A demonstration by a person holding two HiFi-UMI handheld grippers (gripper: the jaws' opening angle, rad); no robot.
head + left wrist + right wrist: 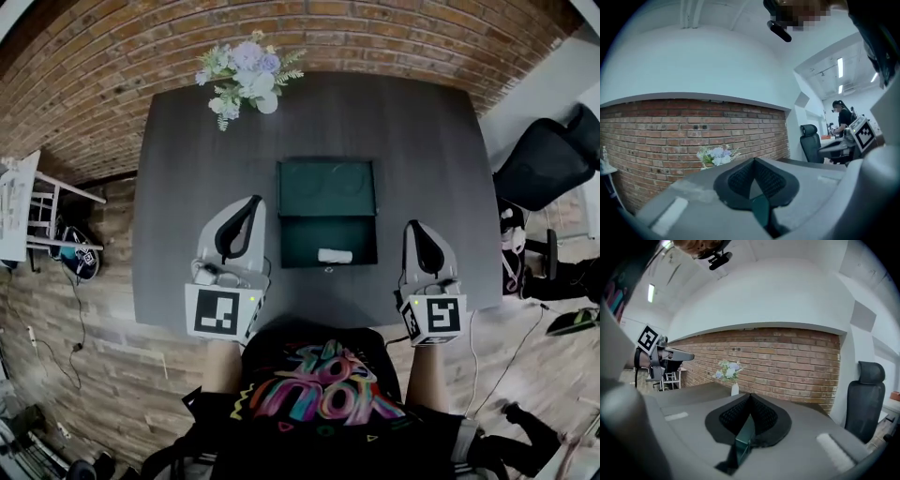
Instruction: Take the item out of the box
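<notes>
Head view shows an open dark green box [328, 232] in the middle of the dark surface [169, 187], its lid laid back toward the brick wall [94, 84]. A small white item [335, 255] lies inside the box, at its near side. The left gripper [251, 204] hangs just left of the box and the right gripper [414, 228] just right of it; neither touches the box. Each gripper's own view shows its jaws pressed together with nothing between them. A vase of pale flowers [246, 75] stands at the far edge.
</notes>
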